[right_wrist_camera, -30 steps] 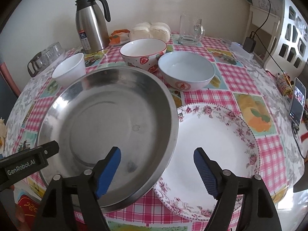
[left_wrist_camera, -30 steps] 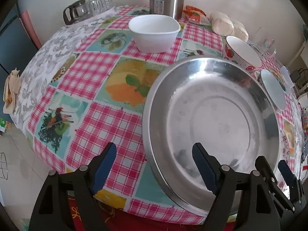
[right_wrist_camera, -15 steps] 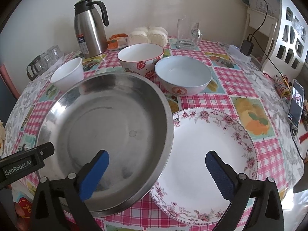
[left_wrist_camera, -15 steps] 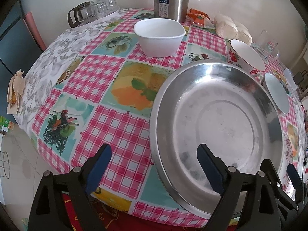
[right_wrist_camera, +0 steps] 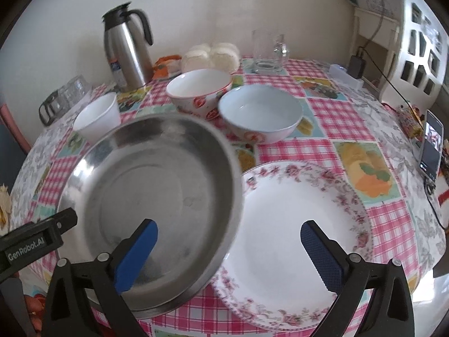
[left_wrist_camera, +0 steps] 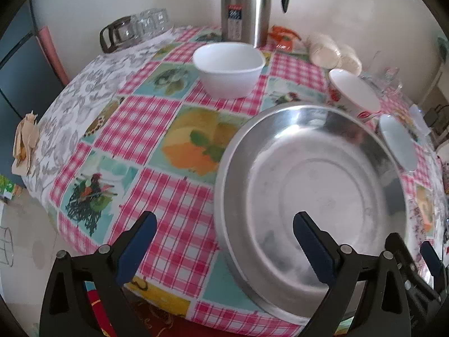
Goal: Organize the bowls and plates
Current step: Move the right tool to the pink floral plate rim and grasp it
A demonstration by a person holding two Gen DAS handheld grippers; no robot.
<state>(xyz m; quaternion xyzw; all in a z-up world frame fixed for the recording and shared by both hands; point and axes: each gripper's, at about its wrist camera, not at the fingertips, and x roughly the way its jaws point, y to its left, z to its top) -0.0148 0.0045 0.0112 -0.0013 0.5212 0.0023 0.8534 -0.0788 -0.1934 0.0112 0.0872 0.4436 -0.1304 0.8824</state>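
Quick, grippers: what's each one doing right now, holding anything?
Left gripper: open, jaws just widened, straddling the steel pan's rim, not gripping.
Right gripper: open wide, over the pan and floral plate, holding nothing.

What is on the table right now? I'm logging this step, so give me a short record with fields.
steel plate: near edge, its right rim overlapping the floral plate
floral plate: right of it, flat
bowls: white bowl, strawberry bowl, pale blue bowl, all behind the plates, upright, empty
left gripper: open, jaws just opening, straddling the steel plate's left rim
right gripper: open, straddling the overlap
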